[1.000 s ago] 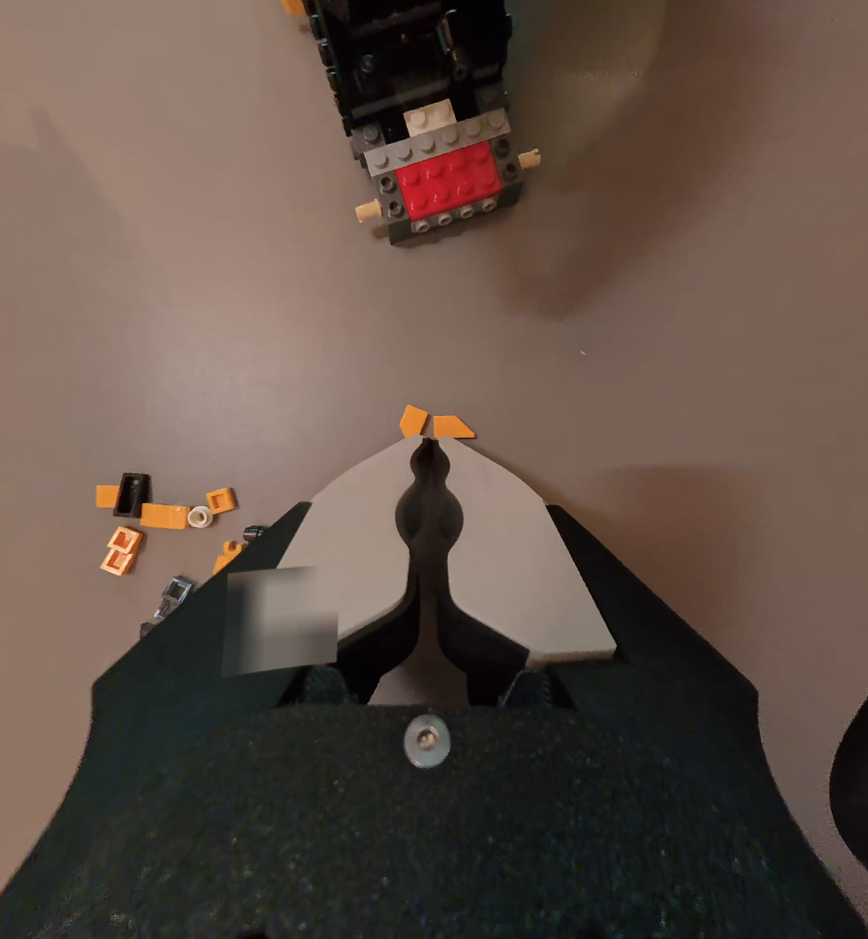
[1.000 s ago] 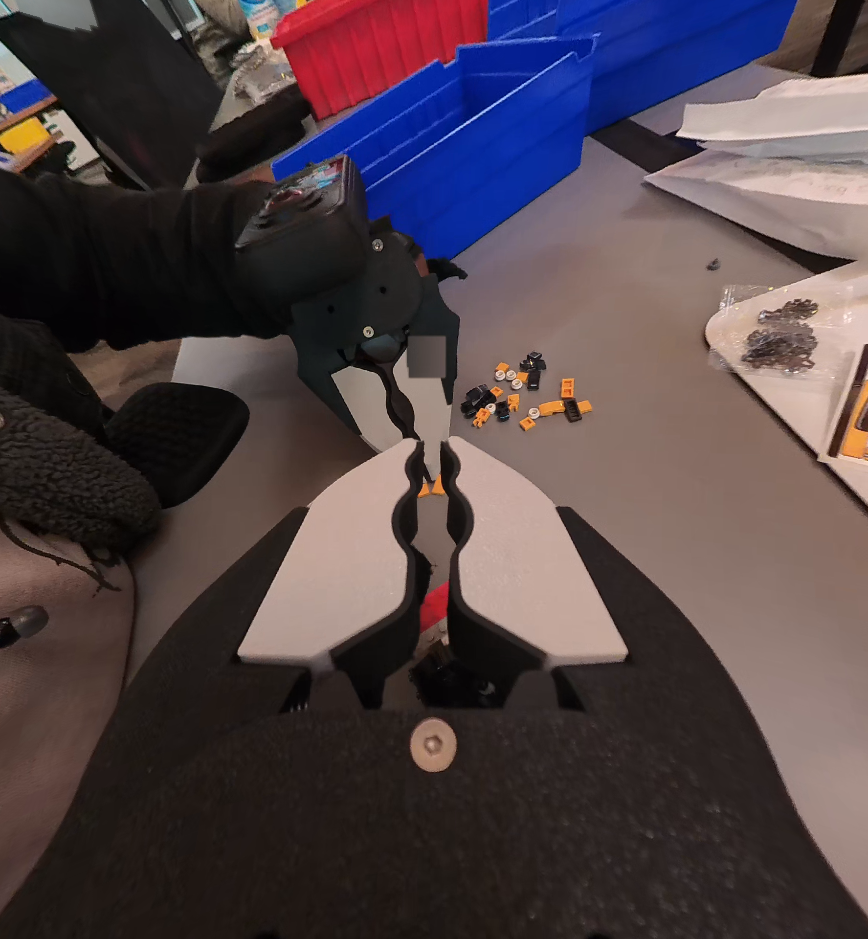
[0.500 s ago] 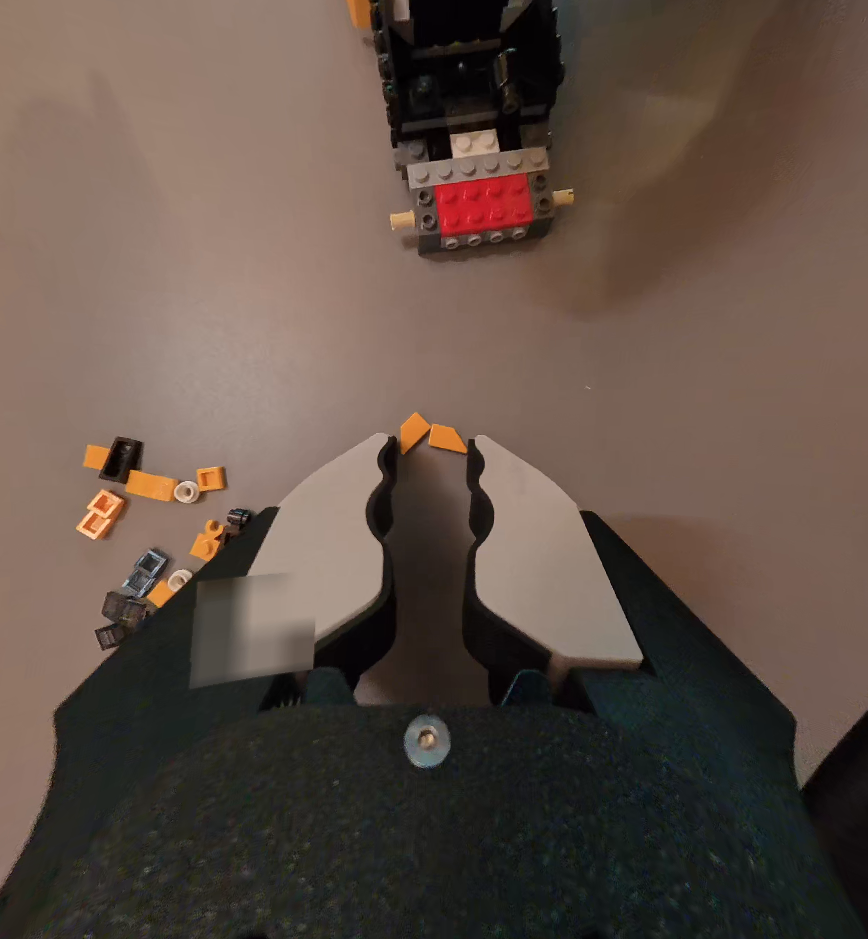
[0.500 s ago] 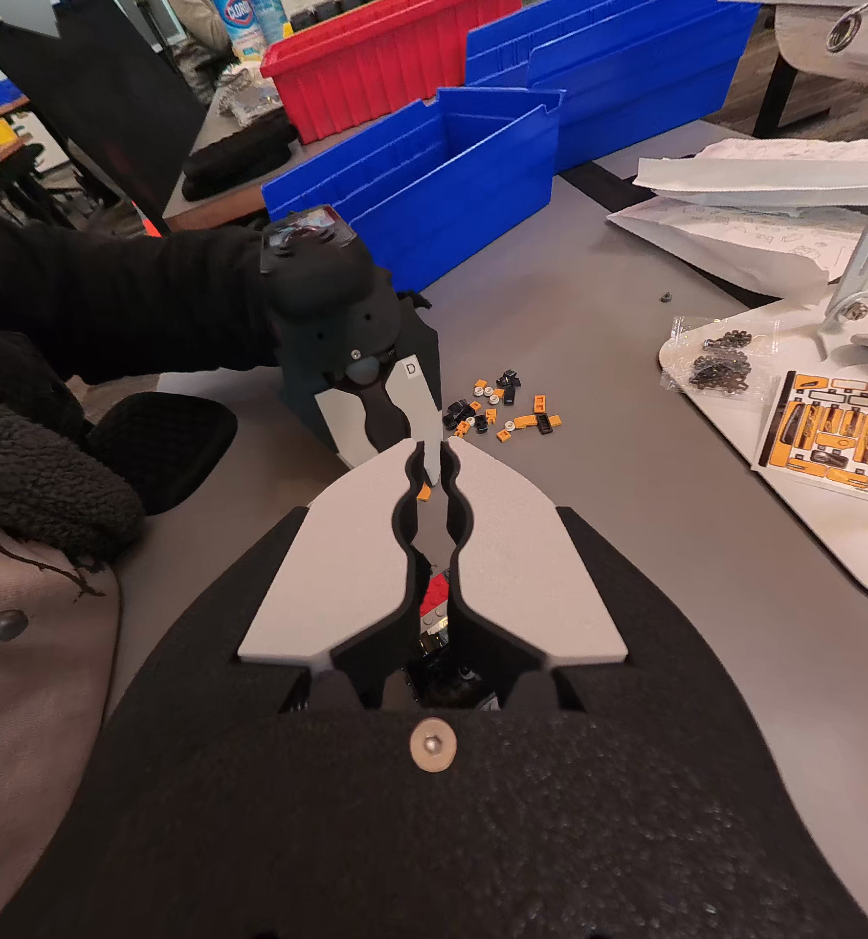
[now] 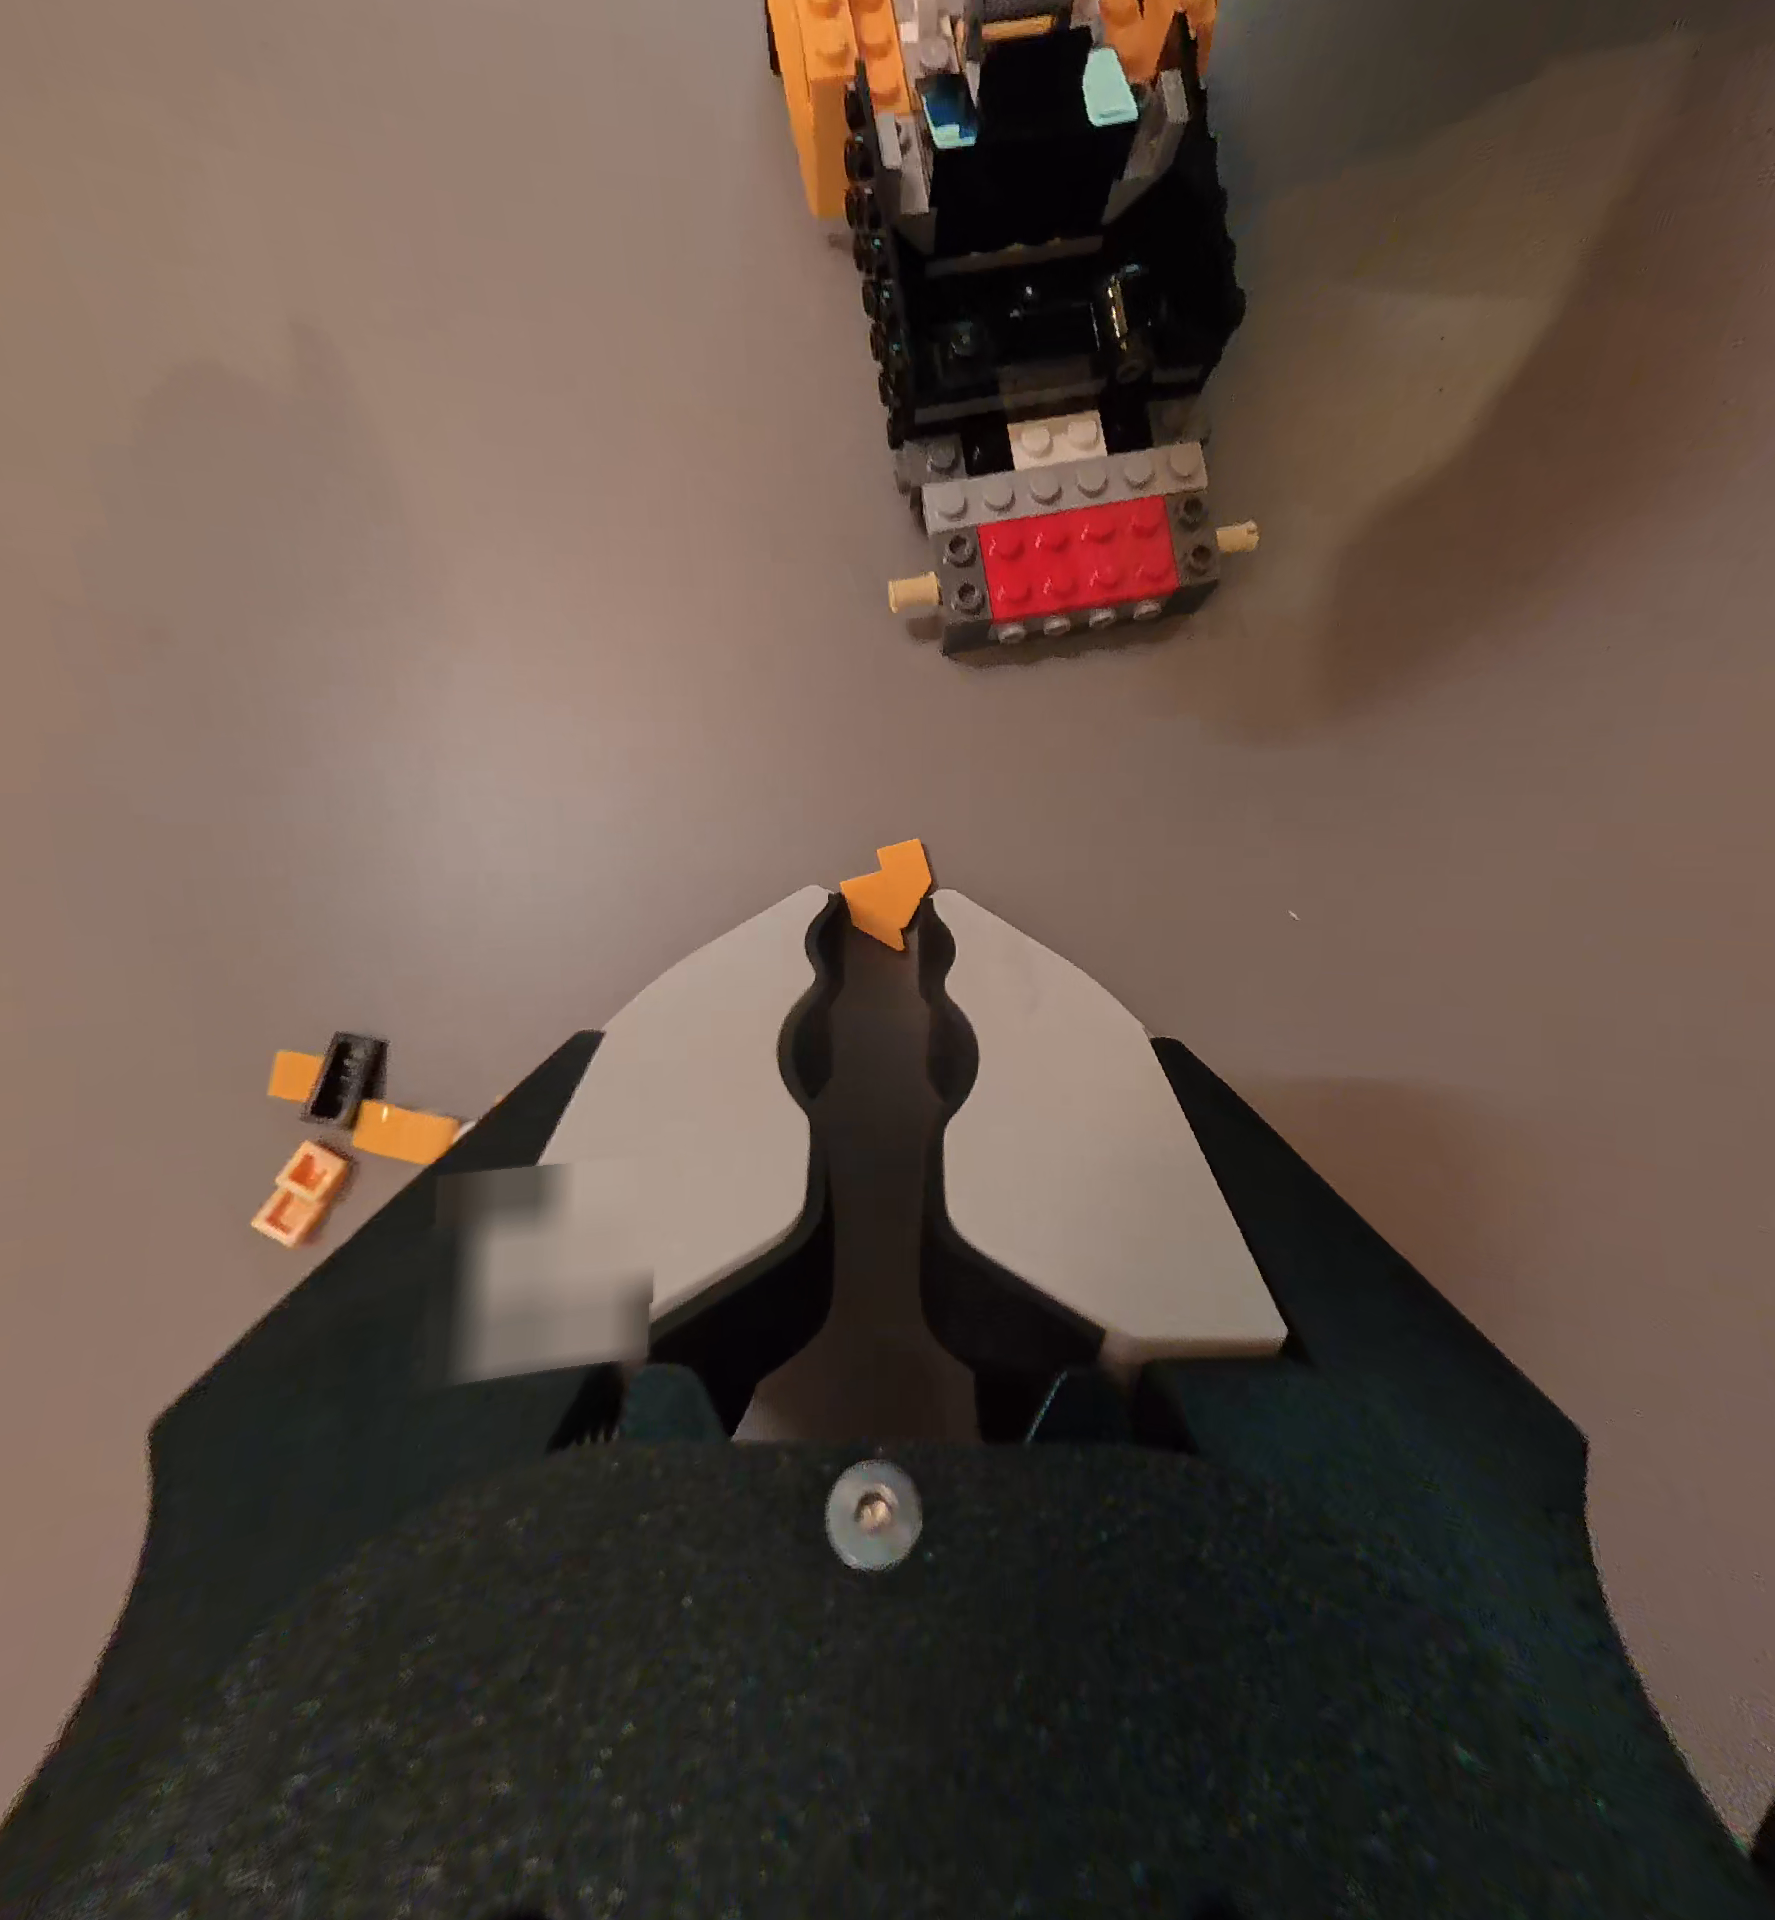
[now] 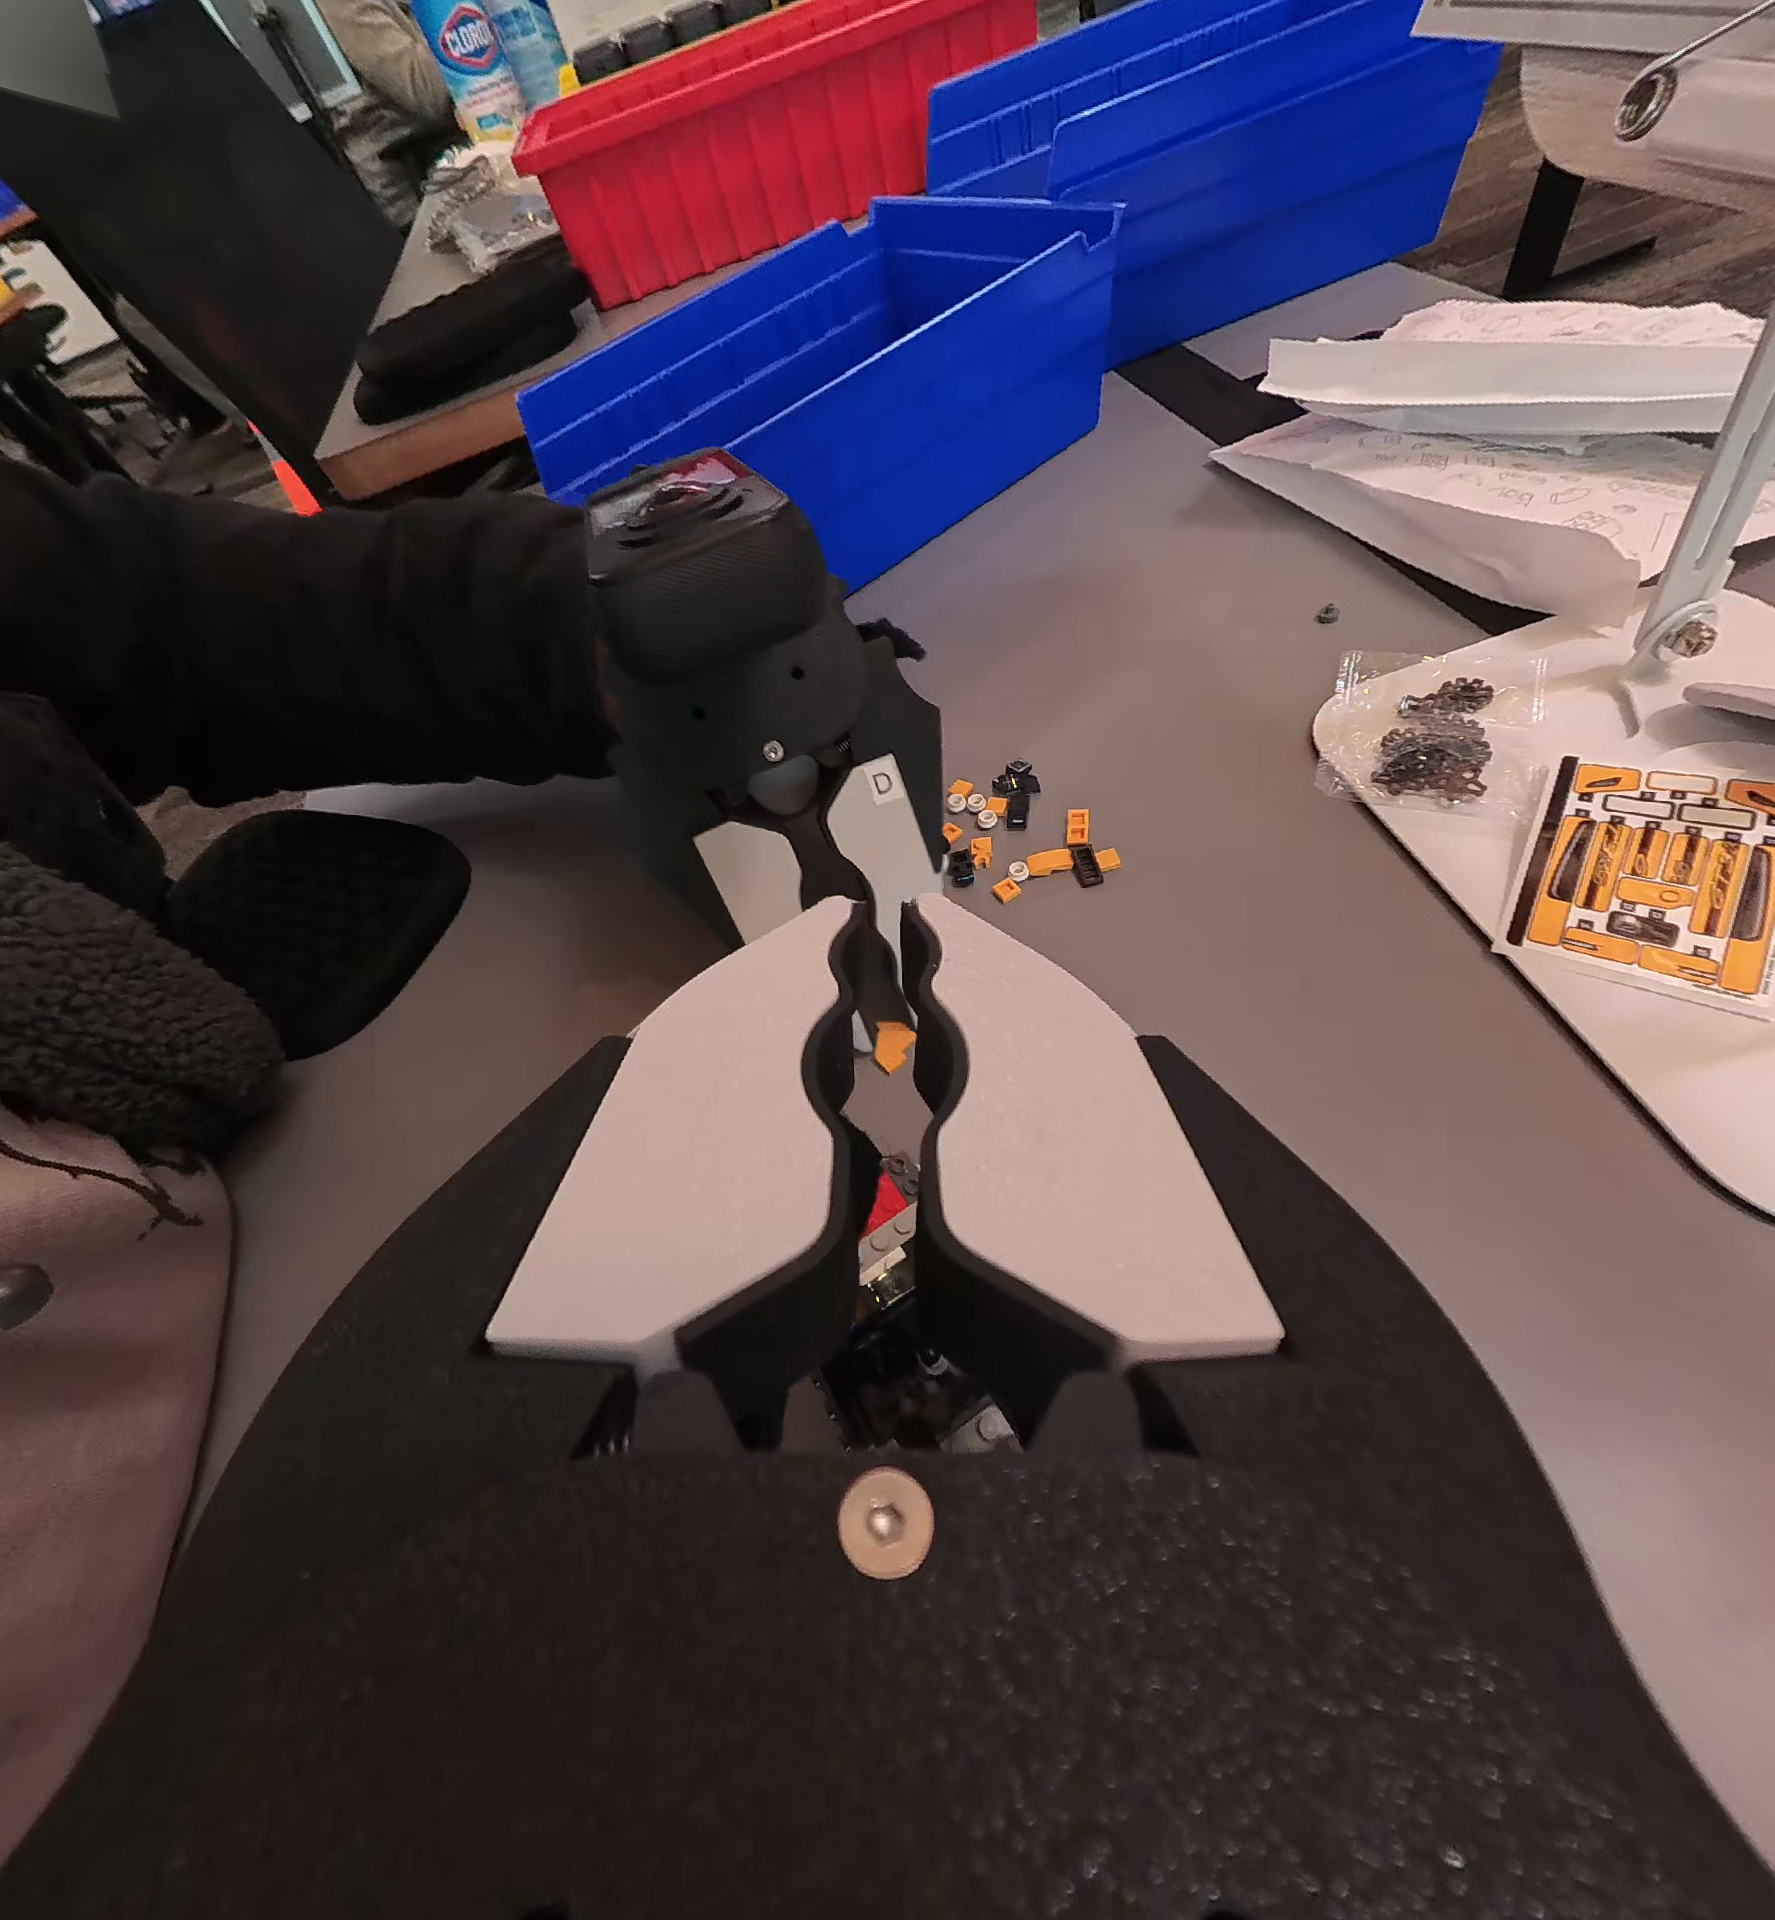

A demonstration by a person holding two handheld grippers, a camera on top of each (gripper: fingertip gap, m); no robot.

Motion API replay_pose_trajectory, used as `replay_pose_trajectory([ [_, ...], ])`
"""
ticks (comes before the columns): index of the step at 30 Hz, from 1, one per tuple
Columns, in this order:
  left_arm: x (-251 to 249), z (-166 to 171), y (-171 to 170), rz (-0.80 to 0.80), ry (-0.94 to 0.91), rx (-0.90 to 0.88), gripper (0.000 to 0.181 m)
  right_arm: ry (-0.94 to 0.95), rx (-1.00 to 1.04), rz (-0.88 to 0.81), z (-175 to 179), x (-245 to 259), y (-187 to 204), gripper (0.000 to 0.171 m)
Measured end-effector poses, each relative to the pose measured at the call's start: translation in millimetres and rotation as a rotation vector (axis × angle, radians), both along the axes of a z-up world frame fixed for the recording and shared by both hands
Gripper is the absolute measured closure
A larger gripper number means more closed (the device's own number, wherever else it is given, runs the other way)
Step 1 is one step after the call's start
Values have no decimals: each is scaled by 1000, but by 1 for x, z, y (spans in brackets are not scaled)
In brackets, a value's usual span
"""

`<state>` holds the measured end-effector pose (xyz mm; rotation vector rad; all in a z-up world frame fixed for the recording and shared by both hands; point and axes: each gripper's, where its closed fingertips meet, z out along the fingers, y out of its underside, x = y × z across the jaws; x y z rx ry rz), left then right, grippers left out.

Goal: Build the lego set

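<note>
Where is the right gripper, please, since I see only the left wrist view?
Observer: The right gripper is above the model, jaws narrowly apart with nothing between them.
Operator: Thank you. My left gripper grips an orange piece; are there more loose pieces than the few at my left?
Observer: Yes, a pile of orange, black and grey ones lies on the table just beyond your gripper.
Operator: Is a sticker sheet about?
Observer: Yes, a sticker sheet lies on a white base at the right.
</note>
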<state>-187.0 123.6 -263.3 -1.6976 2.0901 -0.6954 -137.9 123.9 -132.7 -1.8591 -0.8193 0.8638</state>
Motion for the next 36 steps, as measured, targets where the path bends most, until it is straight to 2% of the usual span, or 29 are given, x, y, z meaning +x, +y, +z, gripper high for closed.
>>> replay_pose_trajectory([
  [11, 51, 0, 17, -56, -38, 0, 169, 3, 16, -37, 6, 13, 4, 165],
  [19, 60, 3, 21, -55, -71, 6, 162, 12, 17, -56, 7, 21, 7, 165],
  [27, 53, 29, 19, 7, -166, 20, 158, 7, 16, -53, 5, 19, 7, 165],
  [36, 31, 73, 22, 197, -399, 2, 165, -1, 23, -67, 5, 23, 9, 164],
])
